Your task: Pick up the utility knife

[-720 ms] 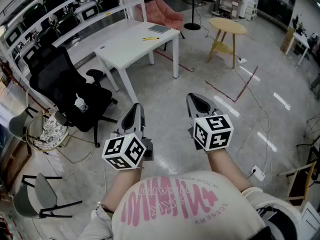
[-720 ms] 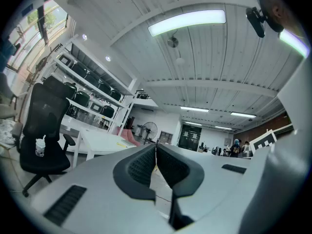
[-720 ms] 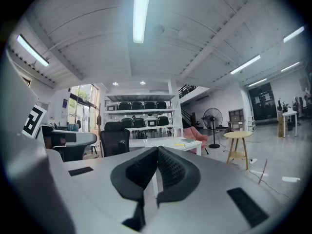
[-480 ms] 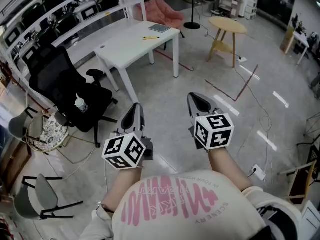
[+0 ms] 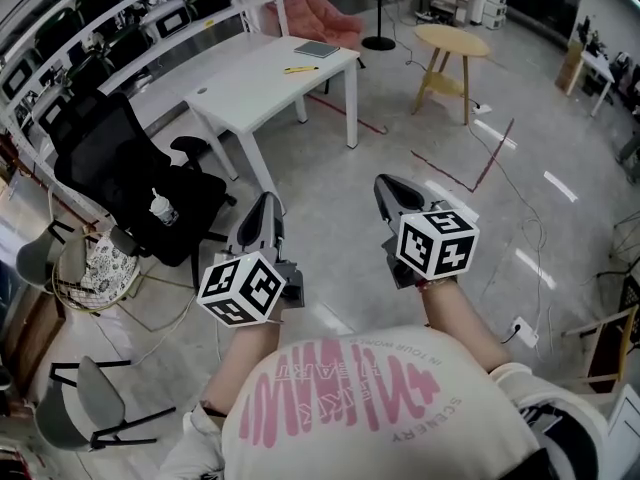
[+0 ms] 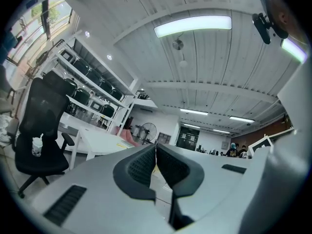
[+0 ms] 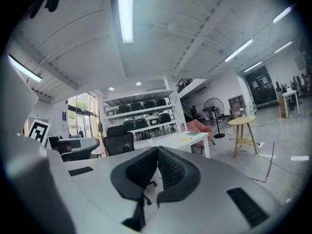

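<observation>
Ceiling light [image 6: 192,26] above left hand-held gripper [image 6: 156,147]

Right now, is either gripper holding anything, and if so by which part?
Nothing is held. The left gripper and the right gripper both have their jaws together with nothing between them.

A pale grey polished floor [image 5: 330,183] spreads across a big open room, crossed by red tape lines [image 5: 490,158]; a white surface [image 5: 250,93] stands at the middle left, with a black office chair [image 5: 110,158] just beside it; behind them runs a white shelf rack [image 5: 110,33] loaded with dark chairs; a pink armchair [image 5: 325,23], a standing fan [image 5: 378,43] and a round wooden side table [image 5: 452,40] sit further back; grey chairs [image 5: 75,408] stand at the lower left; long strip lights [image 6: 192,26] glow on the white ribbed ceiling [image 6: 146,57]
</observation>
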The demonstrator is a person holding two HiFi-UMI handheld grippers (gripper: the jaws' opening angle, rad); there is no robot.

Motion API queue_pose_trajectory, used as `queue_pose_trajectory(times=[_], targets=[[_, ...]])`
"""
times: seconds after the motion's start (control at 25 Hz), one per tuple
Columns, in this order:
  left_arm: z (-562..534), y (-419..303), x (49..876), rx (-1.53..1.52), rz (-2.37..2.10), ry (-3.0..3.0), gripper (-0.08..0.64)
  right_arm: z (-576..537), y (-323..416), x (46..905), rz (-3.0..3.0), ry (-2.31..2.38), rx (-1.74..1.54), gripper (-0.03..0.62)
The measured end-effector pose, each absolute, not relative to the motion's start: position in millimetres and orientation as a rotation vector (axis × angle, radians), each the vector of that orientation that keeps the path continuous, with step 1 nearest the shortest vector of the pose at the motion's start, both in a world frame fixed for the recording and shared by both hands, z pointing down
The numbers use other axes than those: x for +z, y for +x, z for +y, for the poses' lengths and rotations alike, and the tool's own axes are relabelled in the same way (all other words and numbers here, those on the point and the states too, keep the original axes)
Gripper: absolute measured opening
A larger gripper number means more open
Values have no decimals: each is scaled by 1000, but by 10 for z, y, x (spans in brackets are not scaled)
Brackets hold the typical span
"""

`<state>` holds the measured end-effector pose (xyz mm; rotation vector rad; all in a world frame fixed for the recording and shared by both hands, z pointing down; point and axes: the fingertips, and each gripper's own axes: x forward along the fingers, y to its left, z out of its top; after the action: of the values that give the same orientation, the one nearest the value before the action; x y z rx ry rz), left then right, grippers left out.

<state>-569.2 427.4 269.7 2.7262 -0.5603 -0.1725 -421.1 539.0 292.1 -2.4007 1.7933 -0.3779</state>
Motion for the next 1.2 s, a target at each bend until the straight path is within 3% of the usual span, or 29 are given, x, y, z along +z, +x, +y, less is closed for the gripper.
queue_pose_trajectory(times=[0.56,1.2], targets=[[3725,-5548,3139,-59,-498,2704,25,4946,-4050,3325,1779,-2445,-465,14],[2531,-3865,2852,-164,-527,2672,25,3621,-2168,3185,1821,-2372,-467,14]])
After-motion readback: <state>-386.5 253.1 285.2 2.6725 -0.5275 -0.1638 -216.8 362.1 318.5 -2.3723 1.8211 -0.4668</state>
